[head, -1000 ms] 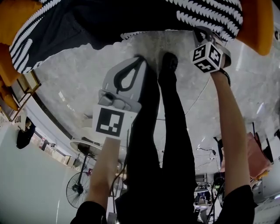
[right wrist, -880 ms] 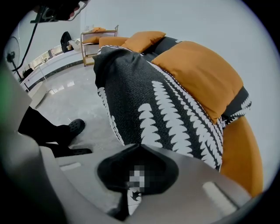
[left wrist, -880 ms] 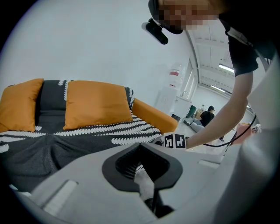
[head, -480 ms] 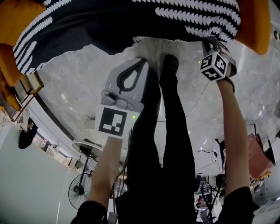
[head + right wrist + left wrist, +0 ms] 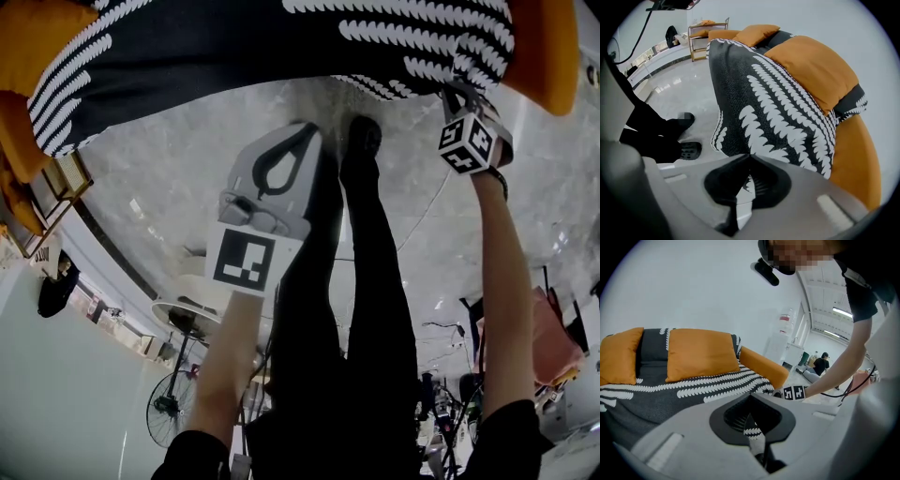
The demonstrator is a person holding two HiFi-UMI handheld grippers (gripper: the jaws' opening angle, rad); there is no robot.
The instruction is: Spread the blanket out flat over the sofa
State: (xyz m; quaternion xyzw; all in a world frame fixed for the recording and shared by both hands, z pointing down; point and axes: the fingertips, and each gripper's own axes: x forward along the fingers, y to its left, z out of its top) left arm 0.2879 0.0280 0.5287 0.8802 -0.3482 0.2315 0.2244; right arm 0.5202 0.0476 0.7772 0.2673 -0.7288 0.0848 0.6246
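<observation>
A black blanket (image 5: 281, 47) with white leaf stripes lies over the orange sofa (image 5: 553, 56). In the right gripper view the blanket (image 5: 764, 103) drapes off the seat front, and its edge runs into my right gripper (image 5: 750, 157), which is shut on it. In the head view that gripper (image 5: 453, 89) sits at the blanket's front edge near the right armrest. My left gripper (image 5: 305, 129) hangs over the floor just short of the blanket edge, shut with nothing held. From the left gripper (image 5: 751, 396) I see the blanket (image 5: 693, 390) on the seat below two orange cushions (image 5: 701, 352).
The person's black legs and shoes (image 5: 366, 281) stand on the glossy marble floor (image 5: 169, 169) in front of the sofa. A low shelf (image 5: 52, 187) stands at the left, a floor fan (image 5: 169, 408) behind. The orange armrest (image 5: 855, 154) is beside my right gripper.
My right gripper has shifted right and toward the person with the blanket edge, which now reaches farther over the seat front. The left gripper has barely moved.
</observation>
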